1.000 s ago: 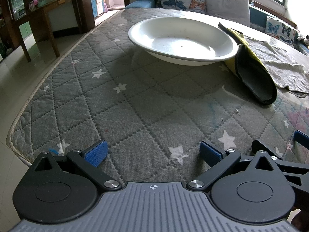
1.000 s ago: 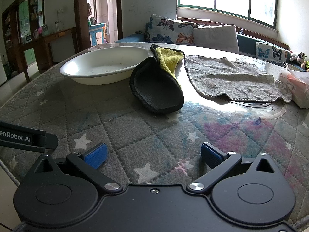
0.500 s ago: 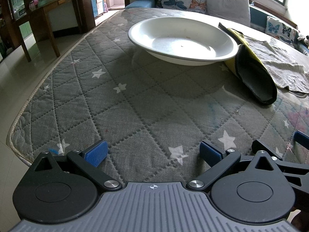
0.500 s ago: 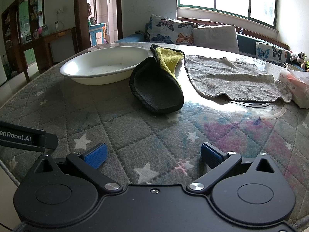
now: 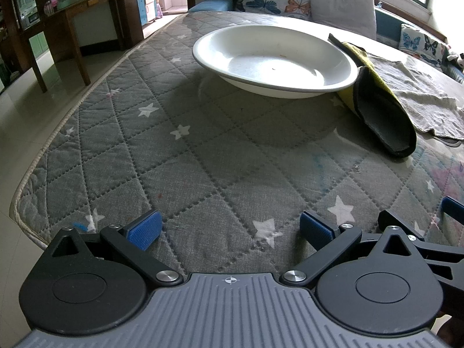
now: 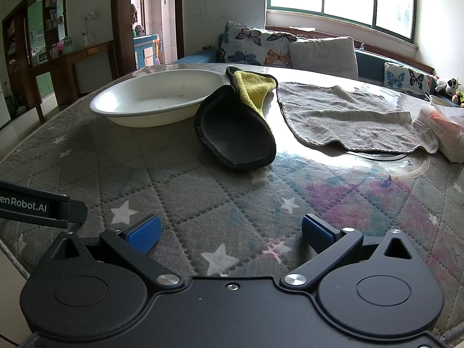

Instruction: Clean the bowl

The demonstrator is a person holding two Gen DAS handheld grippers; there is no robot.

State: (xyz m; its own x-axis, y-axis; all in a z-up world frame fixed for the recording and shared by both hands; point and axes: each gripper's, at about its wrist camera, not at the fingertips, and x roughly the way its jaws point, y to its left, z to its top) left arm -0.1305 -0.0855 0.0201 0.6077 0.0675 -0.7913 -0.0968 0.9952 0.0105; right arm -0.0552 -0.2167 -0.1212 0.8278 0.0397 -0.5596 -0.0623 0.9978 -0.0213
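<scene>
Nothing has moved: both spread, empty grippers, left gripper point(image 5: 229, 229) and right gripper point(image 6: 230, 232), sit well short of the bowl point(image 5: 275, 61).

We saw a round table point(image 5: 203, 156) under a grey quilted, star-printed cover, bearing a white bowl point(image 5: 275, 61), a folded black-and-yellow cloth point(image 6: 240, 127) touching its rim, a grey towel point(image 6: 348, 116) beside that, and a tissue pack point(image 6: 443, 133) near the towel's edge.
</scene>
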